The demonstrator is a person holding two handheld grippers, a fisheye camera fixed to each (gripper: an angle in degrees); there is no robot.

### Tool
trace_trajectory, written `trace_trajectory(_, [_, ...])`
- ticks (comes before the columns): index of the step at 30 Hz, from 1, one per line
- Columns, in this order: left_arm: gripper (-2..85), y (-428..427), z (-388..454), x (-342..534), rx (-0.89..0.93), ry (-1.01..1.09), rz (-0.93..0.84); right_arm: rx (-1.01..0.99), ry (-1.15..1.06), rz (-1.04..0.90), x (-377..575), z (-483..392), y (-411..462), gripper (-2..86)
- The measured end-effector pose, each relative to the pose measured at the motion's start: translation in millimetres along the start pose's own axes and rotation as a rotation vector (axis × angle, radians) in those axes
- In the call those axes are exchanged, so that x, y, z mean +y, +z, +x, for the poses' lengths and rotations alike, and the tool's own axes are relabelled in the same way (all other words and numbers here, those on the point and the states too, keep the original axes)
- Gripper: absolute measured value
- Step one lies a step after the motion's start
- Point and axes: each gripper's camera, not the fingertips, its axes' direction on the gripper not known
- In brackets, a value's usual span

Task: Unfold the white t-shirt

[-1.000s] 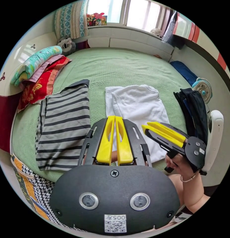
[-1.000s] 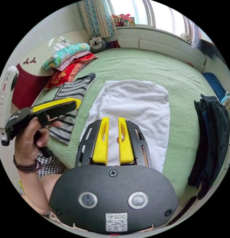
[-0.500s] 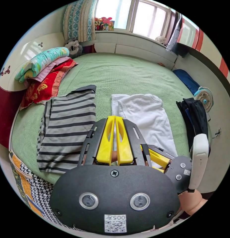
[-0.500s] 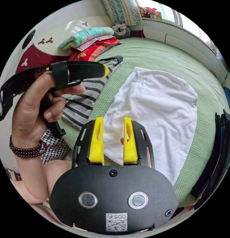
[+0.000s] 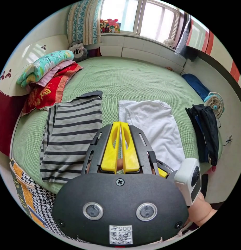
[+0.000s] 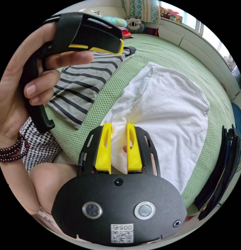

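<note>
the white t-shirt [image 6: 162, 104] is lying folded into a soft, faintly creased oblong on the green bed [image 5: 131, 75], whose cover is showing a fine waffle-like weave. in the left gripper view the t-shirt [image 5: 151, 127] is running with its long axis from the near bed edge toward the window side, its rounded far end pointing at the window; a narrower under-layer is peeking out along its left side. just beside it, apart by a strip of green cover, a grey and black striped garment [image 5: 71, 135] is lying flat, also lengthwise. a dark garment [image 5: 206, 130] is draping over the bed's right edge, and folded colourful bedding [image 5: 45, 78] is sitting at the far left corner. the left tool [image 5: 120, 145], yellow plastic on black plates, is hanging with its jaws pressed together on nothing, above the gap between the two garments. the right tool [image 6: 118, 145] is standing with its jaws parted over the near corner of the t-shirt, cloth bunching slightly between them; whether the jaws are touching the cloth is hard to make out. in the right gripper view a hand [image 6: 19, 86] is holding the left tool's black handle, close and cut off by the frame edge.
</note>
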Motion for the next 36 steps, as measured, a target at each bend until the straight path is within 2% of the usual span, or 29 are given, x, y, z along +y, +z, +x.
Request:
trace_trajectory(7, [-0.5, -1.9, -2.5, 4.1, -0.008, -0.002, -0.010, -0.050, 0.054, 0.086, 1.9, 12.9, -23.9, 0.6])
trace_trajectory(17, [-0.7, -2.3, 1.3, 2.9, -0.005, 0.008, -0.009, -0.217, 0.009, 0.088, 0.6, 12.2, -31.7, 2.0])
trace_trajectory(25, [-0.7, 1.4, -3.0, -0.9, 0.007, -0.006, -0.019, -0.132, -0.084, 0.033, -6.7, -10.1, -19.3, 8.6])
trace_trajectory(32, [-0.6, 8.3, 0.1, -7.4, -0.004, 0.023, -0.033, -0.060, -0.118, -0.002, -14.6, -20.8, -1.0, 7.6])
trace_trajectory(36, [-0.6, 12.5, -0.8, -12.4, -0.009, 0.021, -0.044, -0.025, -0.093, -0.016, -20.0, -18.5, 8.1, 3.9])
